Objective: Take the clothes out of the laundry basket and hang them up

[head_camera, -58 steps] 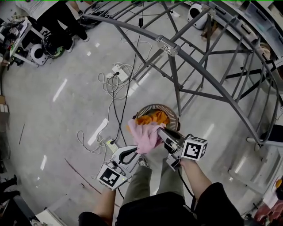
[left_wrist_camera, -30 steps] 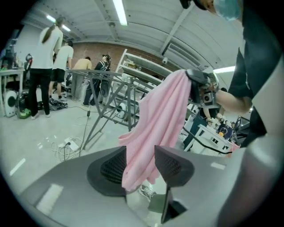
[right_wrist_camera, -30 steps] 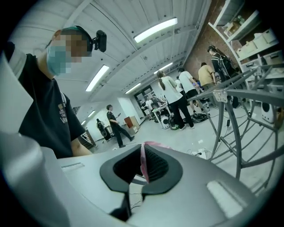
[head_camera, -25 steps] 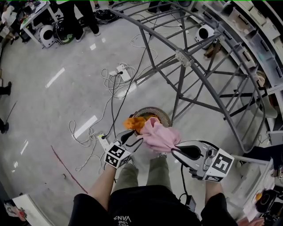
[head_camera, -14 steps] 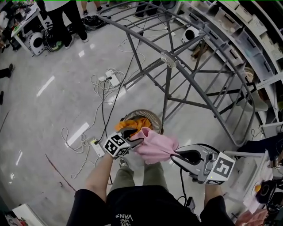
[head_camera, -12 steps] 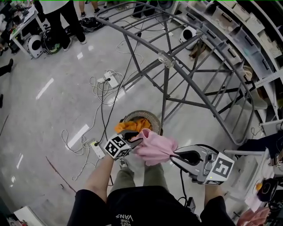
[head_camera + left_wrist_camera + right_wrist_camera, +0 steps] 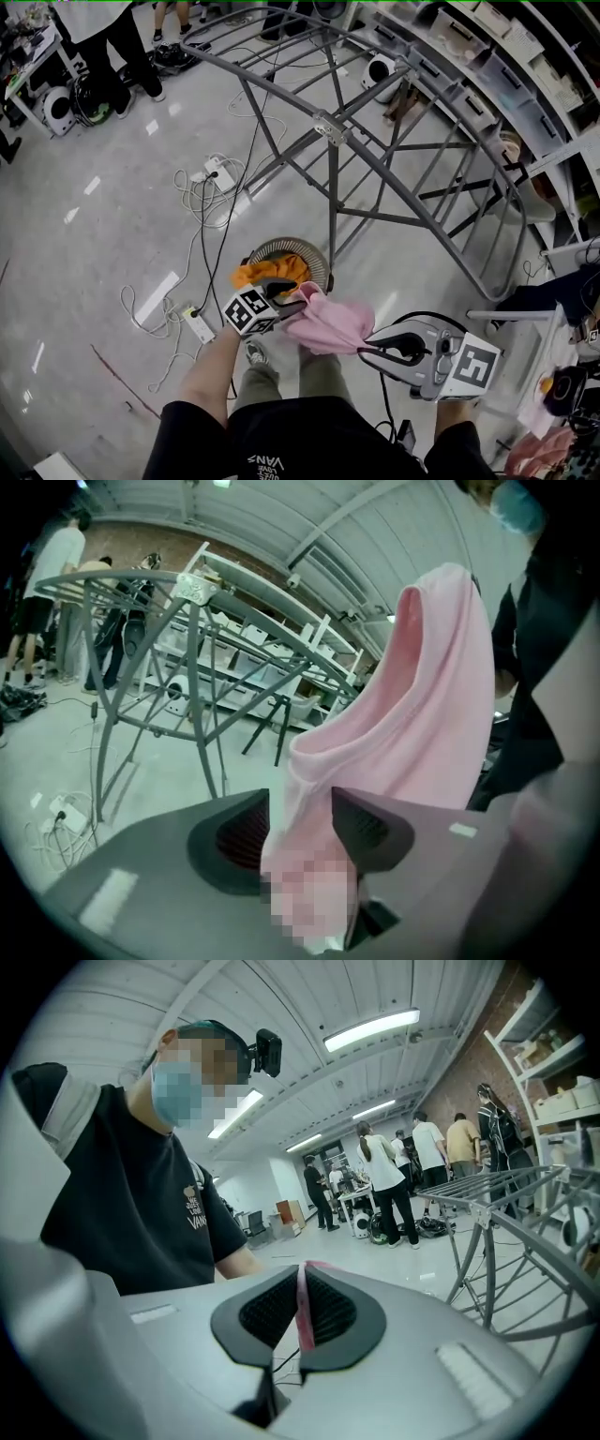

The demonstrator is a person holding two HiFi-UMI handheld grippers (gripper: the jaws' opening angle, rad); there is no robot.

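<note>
We are holding the pink garment (image 7: 328, 323) up off the floor, just on our side of the laundry basket (image 7: 281, 246). The right gripper (image 7: 362, 345) is clenching a thin edge of it in closed jaws. The left gripper (image 7: 298, 301) has just been opening its jaws; they are standing apart with the garment hanging between them, seemingly loose. Orange clothes (image 7: 264, 274) are lying in the basket, near the foot of the drying rack (image 7: 330, 127).

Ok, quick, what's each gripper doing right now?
Left gripper: open, its jaws have just been opening, with the pink cloth hanging between them.
Right gripper: closed, pinching an edge of the pink cloth.
</note>
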